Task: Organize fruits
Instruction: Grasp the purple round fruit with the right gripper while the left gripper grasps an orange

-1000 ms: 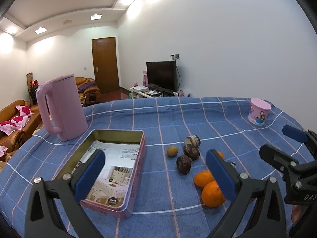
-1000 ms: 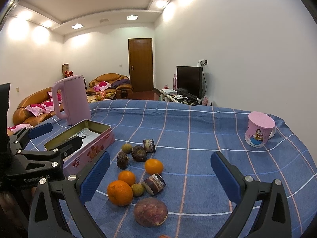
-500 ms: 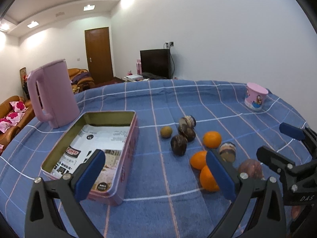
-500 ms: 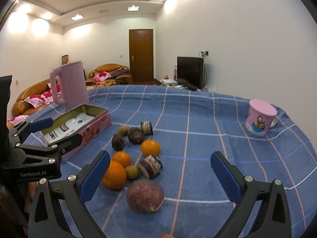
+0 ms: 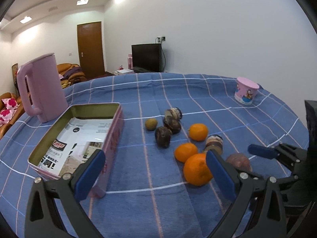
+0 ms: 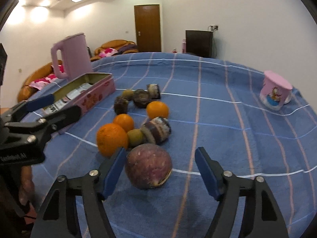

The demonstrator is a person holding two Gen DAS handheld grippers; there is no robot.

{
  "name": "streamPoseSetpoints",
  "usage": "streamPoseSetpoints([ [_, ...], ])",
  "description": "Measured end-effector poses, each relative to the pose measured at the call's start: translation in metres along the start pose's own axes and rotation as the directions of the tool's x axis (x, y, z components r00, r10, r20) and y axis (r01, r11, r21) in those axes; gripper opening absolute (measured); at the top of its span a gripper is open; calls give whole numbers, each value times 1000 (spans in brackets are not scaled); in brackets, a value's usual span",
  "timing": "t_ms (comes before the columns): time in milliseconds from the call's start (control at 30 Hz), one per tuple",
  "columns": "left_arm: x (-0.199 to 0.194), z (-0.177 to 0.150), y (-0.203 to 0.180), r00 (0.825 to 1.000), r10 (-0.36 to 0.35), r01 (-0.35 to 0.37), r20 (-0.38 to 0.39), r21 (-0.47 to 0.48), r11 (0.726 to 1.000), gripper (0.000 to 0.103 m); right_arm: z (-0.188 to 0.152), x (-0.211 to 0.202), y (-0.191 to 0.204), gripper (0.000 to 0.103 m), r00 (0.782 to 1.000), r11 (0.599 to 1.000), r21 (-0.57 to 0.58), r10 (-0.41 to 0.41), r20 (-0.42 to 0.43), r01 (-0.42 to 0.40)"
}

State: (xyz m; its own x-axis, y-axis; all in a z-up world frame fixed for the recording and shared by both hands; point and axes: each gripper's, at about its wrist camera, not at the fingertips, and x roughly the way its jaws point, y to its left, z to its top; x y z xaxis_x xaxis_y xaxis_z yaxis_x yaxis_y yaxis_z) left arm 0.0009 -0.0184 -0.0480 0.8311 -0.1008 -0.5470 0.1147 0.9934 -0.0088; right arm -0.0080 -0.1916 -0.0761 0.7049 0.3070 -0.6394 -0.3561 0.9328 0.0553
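Note:
Fruits lie in a cluster on the blue checked cloth: three oranges, the largest (image 5: 197, 169) (image 6: 112, 138) nearest, dark brown fruits (image 5: 163, 136), small greenish ones (image 6: 134, 137) and a round purple fruit (image 6: 148, 166) (image 5: 237, 161). An open pink tin (image 5: 116, 119) (image 6: 95, 95) lined with printed paper stands to their left. My right gripper (image 6: 160, 152) straddles the purple fruit with its jaws closing. The left pad is close to the fruit and a gap shows at the right pad. My left gripper (image 5: 155, 154) is open over bare cloth between tin and large orange.
A tall pink jug (image 5: 43, 87) stands behind the tin. A pink cartoon cup (image 5: 246, 93) (image 6: 275, 91) sits upside down at the far right near the table edge. A hand (image 6: 25, 184) shows under the left gripper.
Both grippers sank and tipped down toward the fruit. The right gripper's jaws narrowed from wide open and now flank the purple fruit.

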Motion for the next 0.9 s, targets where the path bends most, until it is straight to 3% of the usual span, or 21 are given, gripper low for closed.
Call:
streamPoseSetpoints([
  [100, 2, -1, -8, 1000, -9, 9, -6, 16, 1000, 103, -2, 3, 2, 68, 999, 1000, -2, 29, -15, -29],
  [267, 2, -2, -13, 1000, -13, 14, -15, 31, 999, 103, -3, 6, 7, 52, 994, 995, -8, 102, -34, -102],
  [367, 1, -2, -14, 1000, -14, 15, -12, 33, 999, 102, -4, 4, 7, 52, 994, 994, -5, 106, -22, -106],
  [700, 6, -1, -31, 999, -33, 35, -29, 45, 998, 101, -4, -21, -20, 52, 997, 999, 28, -22, 69, 20],
  [900, 14, 1, -47, 997, -50, 54, -57, 71, 996, 92, -3, -25, -42, 52, 992, 993, 65, -104, 77, 99],
])
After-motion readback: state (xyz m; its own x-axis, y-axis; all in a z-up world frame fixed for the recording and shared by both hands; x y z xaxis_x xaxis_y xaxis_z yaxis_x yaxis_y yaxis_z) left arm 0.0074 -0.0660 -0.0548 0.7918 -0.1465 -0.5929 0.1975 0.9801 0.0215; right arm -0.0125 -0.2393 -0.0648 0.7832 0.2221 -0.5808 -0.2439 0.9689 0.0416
